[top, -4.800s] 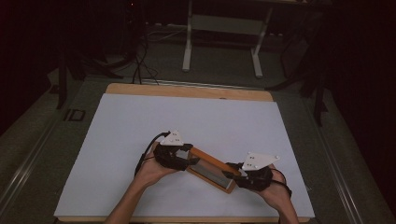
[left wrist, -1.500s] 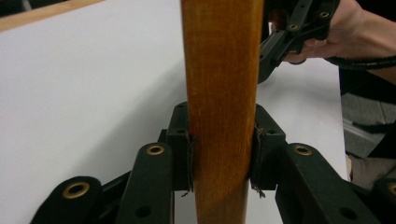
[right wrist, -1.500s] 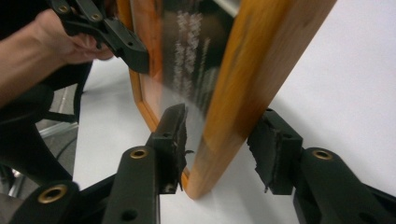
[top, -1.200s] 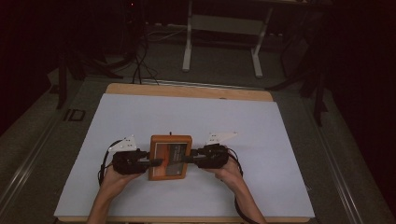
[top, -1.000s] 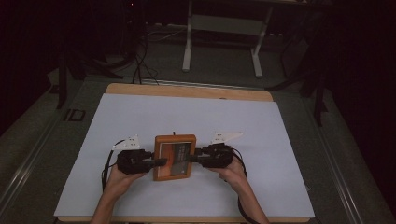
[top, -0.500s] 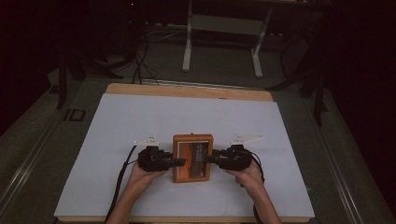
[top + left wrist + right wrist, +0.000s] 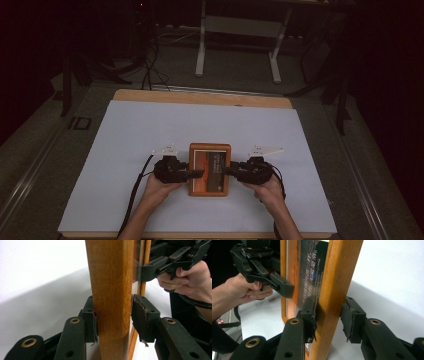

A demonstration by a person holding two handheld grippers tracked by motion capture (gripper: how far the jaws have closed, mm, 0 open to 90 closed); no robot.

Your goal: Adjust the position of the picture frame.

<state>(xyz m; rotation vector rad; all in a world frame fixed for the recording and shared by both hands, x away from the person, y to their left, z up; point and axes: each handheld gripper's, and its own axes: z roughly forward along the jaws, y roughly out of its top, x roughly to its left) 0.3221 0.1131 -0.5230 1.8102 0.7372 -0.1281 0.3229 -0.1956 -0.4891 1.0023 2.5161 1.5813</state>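
Lying flat on the white table (image 7: 125, 150), a wooden picture frame (image 7: 209, 169) sits a little toward the person's side of the middle, between the two grippers. Its picture, dark and orange with some small print, faces up.

From the left, the left gripper (image 7: 194, 173) reaches over the frame's left rail. In the left gripper view (image 7: 113, 316) the rail stands between the two black jaws; one pad touches the wood, while a narrow gap shows between the other, frayed pad and the rail. These jaws have just been opening, with the rail between them, so the hold on that side is slack.

On the opposite side, the right gripper (image 7: 231, 171) reaches over the frame's right rail. In the right gripper view (image 7: 329, 313) one pad lies against the glass side of the rail, and a gap shows between the torn outer pad and the wood, so this gripper also straddles the rail without clamping it.

Each hand (image 7: 162, 187) holds its gripper low over the table, and a black cable (image 7: 134, 192) trails from the left gripper toward the near edge.
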